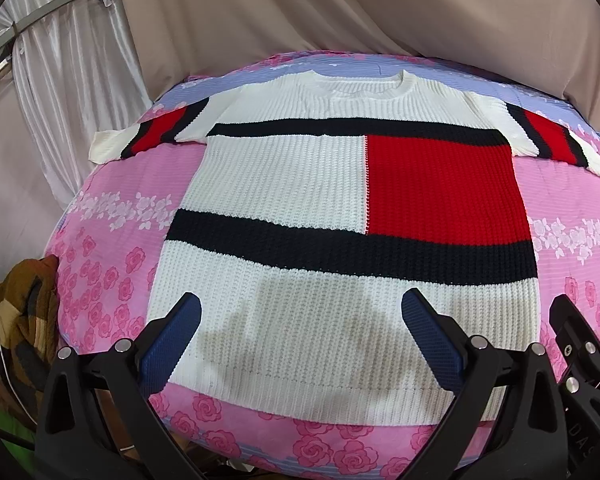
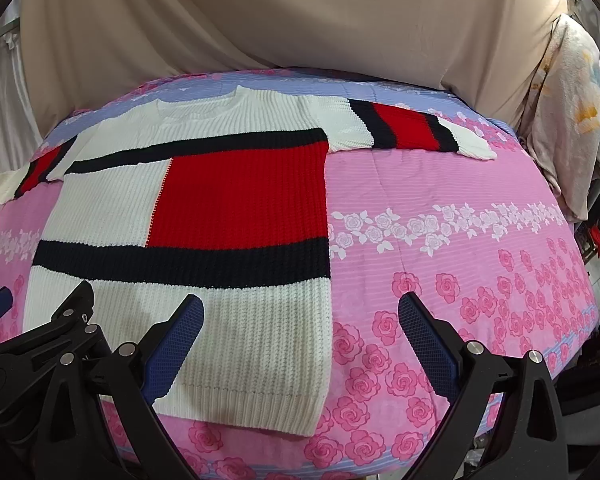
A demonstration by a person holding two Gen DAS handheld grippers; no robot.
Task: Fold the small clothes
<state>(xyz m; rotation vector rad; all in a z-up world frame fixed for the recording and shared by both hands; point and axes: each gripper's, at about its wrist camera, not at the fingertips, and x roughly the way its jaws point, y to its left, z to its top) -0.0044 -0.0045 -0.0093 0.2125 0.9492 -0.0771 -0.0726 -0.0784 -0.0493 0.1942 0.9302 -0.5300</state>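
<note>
Between my left gripper's blue-padded fingers, spread wide and holding nothing, I see the white lower panel of a knitted sweater. My right gripper is likewise released and empty; its fingers straddle the sweater's right side edge, one pad over the knit, the other over bare cover. Both hover near the hem — I judge they are lined up to start a fold from the bottom or from that side edge, but nothing is gripped yet.

Moving outward, the sweater lies face up and flat, hem toward me, round neckline at the far end. It is white with navy bands and a red block on the chest. Both short sleeves, the left sleeve and the right sleeve, are stretched straight out to the sides — likely so each can be turned inward cleanly.

It rests on a pink rose-print cover. Beige drapes hang behind.
</note>
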